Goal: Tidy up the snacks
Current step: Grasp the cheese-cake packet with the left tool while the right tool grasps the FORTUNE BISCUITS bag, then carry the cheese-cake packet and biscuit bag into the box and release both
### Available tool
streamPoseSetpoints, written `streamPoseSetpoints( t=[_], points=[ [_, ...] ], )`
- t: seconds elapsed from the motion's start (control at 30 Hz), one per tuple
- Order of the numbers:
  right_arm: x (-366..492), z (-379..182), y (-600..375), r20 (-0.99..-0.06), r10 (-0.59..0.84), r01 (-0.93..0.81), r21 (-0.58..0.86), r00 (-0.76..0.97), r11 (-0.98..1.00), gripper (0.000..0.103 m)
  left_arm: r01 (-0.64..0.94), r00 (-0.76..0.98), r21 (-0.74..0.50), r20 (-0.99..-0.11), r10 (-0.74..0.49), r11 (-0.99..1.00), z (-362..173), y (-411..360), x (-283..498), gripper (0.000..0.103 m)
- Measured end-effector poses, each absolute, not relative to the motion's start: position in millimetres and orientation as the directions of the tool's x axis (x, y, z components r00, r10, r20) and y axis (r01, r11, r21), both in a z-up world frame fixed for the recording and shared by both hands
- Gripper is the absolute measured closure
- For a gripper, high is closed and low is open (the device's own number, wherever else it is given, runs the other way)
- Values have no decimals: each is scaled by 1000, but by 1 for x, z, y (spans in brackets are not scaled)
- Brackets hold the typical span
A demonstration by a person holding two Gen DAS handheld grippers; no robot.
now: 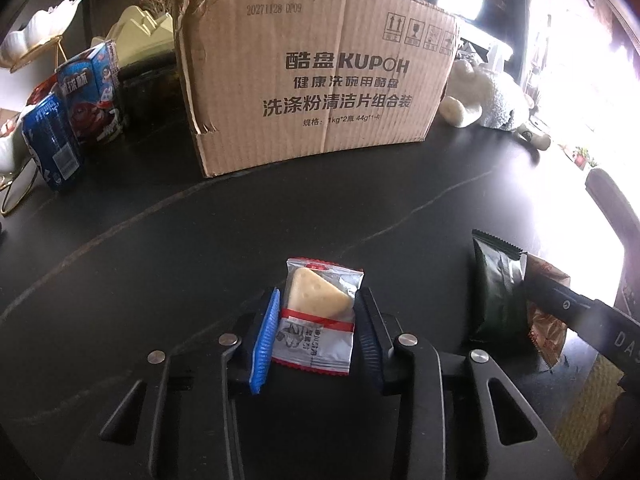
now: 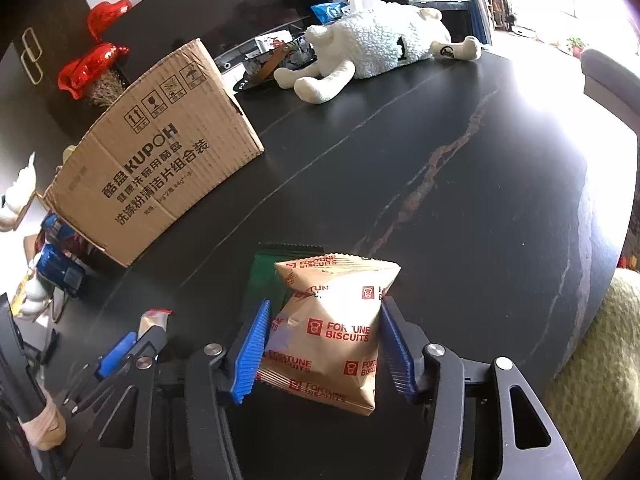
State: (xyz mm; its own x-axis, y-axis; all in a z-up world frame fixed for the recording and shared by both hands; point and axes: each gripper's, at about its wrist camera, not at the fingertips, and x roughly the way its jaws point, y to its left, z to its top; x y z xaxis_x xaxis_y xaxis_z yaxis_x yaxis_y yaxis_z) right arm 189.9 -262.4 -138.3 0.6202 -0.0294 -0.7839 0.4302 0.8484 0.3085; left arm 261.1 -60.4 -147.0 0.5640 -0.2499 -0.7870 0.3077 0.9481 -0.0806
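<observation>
My left gripper [image 1: 318, 300] is shut on a clear cracker packet [image 1: 318, 316] with a red band, its blue pads pressing both sides, low over the black table [image 1: 200, 248]. My right gripper [image 2: 324, 316] is shut on a tan Fortune Biscuits bag [image 2: 336, 328], which lies partly over a dark green packet [image 2: 266, 280]. The green packet [image 1: 498, 284] and the tan bag [image 1: 546, 332] also show at the right of the left wrist view. A KUPOH cardboard box [image 1: 316, 76] stands behind on the table; it also shows in the right wrist view [image 2: 160, 172].
Blue snack boxes [image 1: 90, 92] and a blue packet [image 1: 52, 144] stand left of the box. A white plush sheep [image 2: 376, 44] lies at the back right. A red foil ornament [image 2: 96, 64] sits behind the box. The table's edge [image 2: 600, 240] curves on the right.
</observation>
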Motion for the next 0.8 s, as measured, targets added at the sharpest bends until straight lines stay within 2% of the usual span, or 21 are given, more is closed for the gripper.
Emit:
streamPoseSetpoints(
  t=[0.13,0.43,0.8],
  points=[
    [191,-138,-261,-781,-13,404,309,624,861,52,312,557,-90,-789,-259,946,-143,-61,259,71],
    [188,-131,-260,-760,20,360,329,649,873,55,323,588,-89,-762,-273,942,-114,-64,240,71],
    [188,-101,-239,-722,73,216,300,688,929,55,321,636,-101,-714,-293,942,-75,-59,220,71]
  ],
)
